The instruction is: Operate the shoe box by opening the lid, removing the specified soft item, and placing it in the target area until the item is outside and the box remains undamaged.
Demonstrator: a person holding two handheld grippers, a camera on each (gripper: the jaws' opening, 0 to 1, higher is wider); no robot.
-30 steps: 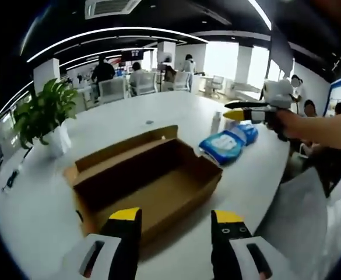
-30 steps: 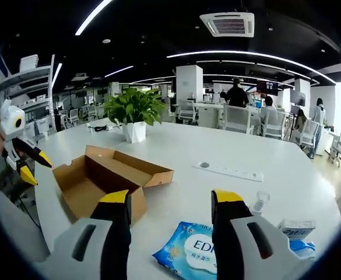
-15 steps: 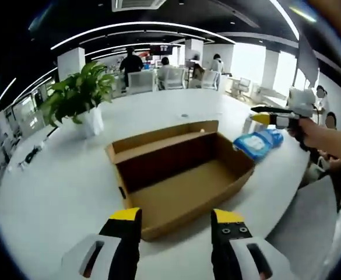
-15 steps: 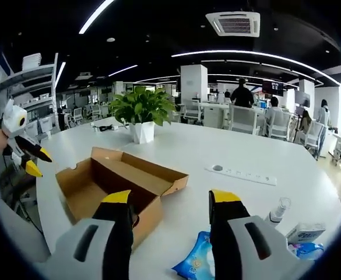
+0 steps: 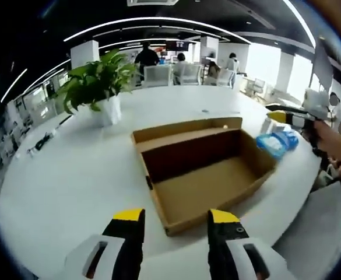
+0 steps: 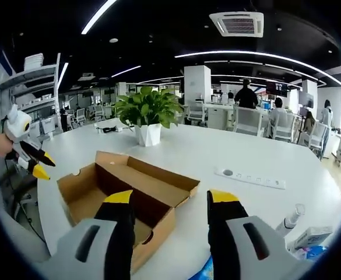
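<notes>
Left gripper view, near to far: left tongs [image 5: 171, 219] released, jaws apart, holding nothing, above the tabletop [image 5: 71, 181] edge. Just beyond lies one box [image 5: 208, 175], open, lid flap standing along its far side, interior bare cardboard. To its right, one blue pack [image 5: 277, 143] lies on the tabletop, outside the box. Above that pack hover the right tongs [image 5: 282, 114], held by a hand [image 5: 327, 137]; whether they are parted here I cannot tell. One potted plant [image 5: 97, 84] stands further back, left.

Right gripper view: right tongs [image 6: 171, 201] released, jaws apart, empty, over the box [image 6: 123, 186] near corner. One spray bottle [image 6: 291, 219] stands at right. One power strip [image 6: 255, 178] lies beyond. The left tongs [image 6: 35, 163] hang at far left, parted. The plant [image 6: 148, 111] is behind the box. Several people sit at distant desks.
</notes>
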